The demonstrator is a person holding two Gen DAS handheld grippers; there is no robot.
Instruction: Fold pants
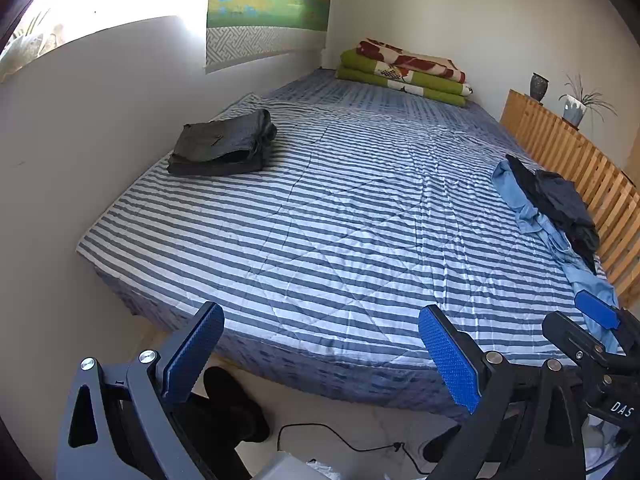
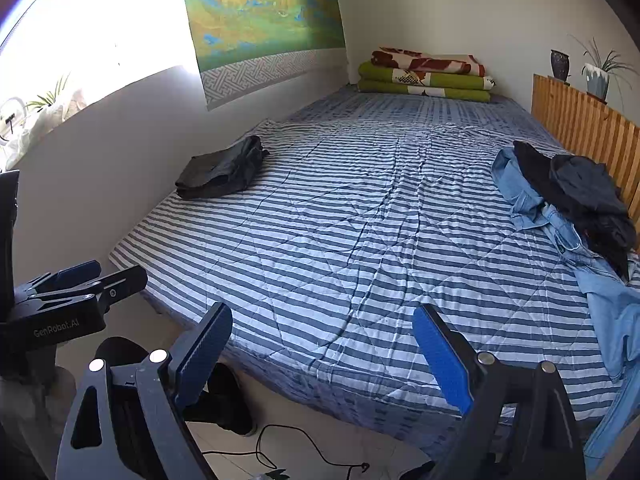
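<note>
A folded dark grey pair of pants (image 1: 223,145) (image 2: 222,169) lies near the wall on the left side of the striped bed (image 1: 340,216) (image 2: 360,232). On the bed's right side sits a loose heap of light blue jeans (image 1: 536,216) (image 2: 560,220) with dark garments (image 1: 560,204) (image 2: 588,196) on top. My left gripper (image 1: 320,344) hangs open over the bed's near edge, nothing between its blue pads. My right gripper (image 2: 324,344) is open and empty too, also at the near edge. Each gripper shows at the side of the other's view.
Folded green and red blankets (image 1: 404,70) (image 2: 428,74) are stacked at the far end. A wooden slatted board (image 1: 572,168) (image 2: 588,128) with two pots (image 1: 538,86) runs along the right. A black cable (image 1: 344,440) and dark shoes (image 2: 228,400) lie on the floor.
</note>
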